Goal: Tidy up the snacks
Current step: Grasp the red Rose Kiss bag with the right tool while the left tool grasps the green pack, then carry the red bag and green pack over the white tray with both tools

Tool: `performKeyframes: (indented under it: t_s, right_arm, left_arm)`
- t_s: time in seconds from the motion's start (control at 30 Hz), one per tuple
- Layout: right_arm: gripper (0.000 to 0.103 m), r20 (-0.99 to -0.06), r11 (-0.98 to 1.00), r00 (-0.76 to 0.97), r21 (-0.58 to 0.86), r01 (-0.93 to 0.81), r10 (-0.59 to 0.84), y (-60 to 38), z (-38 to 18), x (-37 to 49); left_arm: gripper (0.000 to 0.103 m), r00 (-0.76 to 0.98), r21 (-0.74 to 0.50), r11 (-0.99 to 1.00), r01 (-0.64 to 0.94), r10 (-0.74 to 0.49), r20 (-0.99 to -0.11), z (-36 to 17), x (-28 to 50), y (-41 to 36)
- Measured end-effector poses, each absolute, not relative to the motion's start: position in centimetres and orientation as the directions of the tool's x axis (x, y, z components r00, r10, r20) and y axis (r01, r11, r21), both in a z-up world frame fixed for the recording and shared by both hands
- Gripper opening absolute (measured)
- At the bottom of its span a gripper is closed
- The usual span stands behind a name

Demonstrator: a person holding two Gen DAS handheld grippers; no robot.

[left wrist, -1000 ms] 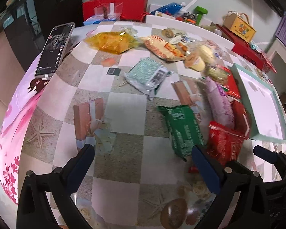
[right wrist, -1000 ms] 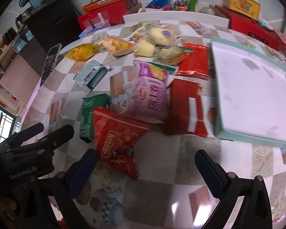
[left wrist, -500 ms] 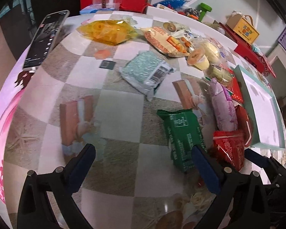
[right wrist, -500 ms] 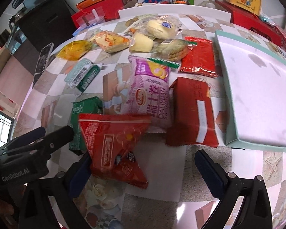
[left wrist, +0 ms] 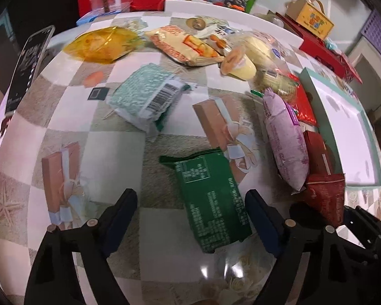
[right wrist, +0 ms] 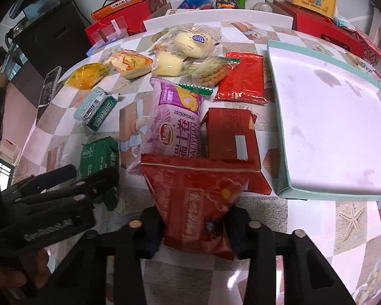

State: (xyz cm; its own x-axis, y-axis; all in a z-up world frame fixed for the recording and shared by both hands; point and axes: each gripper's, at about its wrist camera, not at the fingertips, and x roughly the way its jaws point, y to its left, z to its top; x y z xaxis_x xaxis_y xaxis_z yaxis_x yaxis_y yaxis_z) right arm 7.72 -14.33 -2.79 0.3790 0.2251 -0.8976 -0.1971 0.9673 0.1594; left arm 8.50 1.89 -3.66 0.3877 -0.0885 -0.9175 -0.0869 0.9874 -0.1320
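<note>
Since a second ago, our right gripper [right wrist: 194,225] has been closing its jaws and is now clamping the near end of the red snack bag [right wrist: 193,198], presumably to carry it to the empty tray [right wrist: 282,137] just beside it. Our left gripper [left wrist: 190,218] is closing too, but its jaws are standing apart around the green packet [left wrist: 212,203], not yet pressing it. Farther back, more snacks are lying scattered; their labels are blurring.

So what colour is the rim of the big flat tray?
Pale teal rim, white inside; clearest in the right wrist view.
</note>
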Motion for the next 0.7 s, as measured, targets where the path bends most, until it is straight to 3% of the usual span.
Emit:
performKeyframes:
  t_s: [0.13, 0.23, 0.37, 0.7]
  right_arm:
    - [0.042, -0.896, 0.967, 0.383, 0.159, -0.199, 0.226, -14.5, -2.7, 7.6]
    - [0.042, -0.895, 0.967, 0.385, 0.158, -0.199, 0.225, -14.6, -2.7, 7.6]
    - [0.042, -0.895, 0.969, 0.39, 0.149, -0.196, 0.217, -14.8, -2.6, 7.5]
    - [0.039, -0.879, 0.968, 0.422, 0.146, -0.203, 0.221, -15.3, -1.3, 7.2]
  left_arm:
    - [0.08, 0.396, -0.083, 0.995, -0.059, -0.053, -0.917, -3.9, 9.3, 0.6]
    - [0.07, 0.412, -0.053, 0.997, -0.05, -0.028, -0.911, -4.0, 9.8, 0.1]
    - [0.043, 0.434, -0.072, 0.996, -0.05, -0.043, -0.9, -4.0, 10.5, 0.0]
    - [0.041, 0.441, -0.126, 0.989, -0.075, -0.08, -0.894, -3.5, 8.9, 2.0]
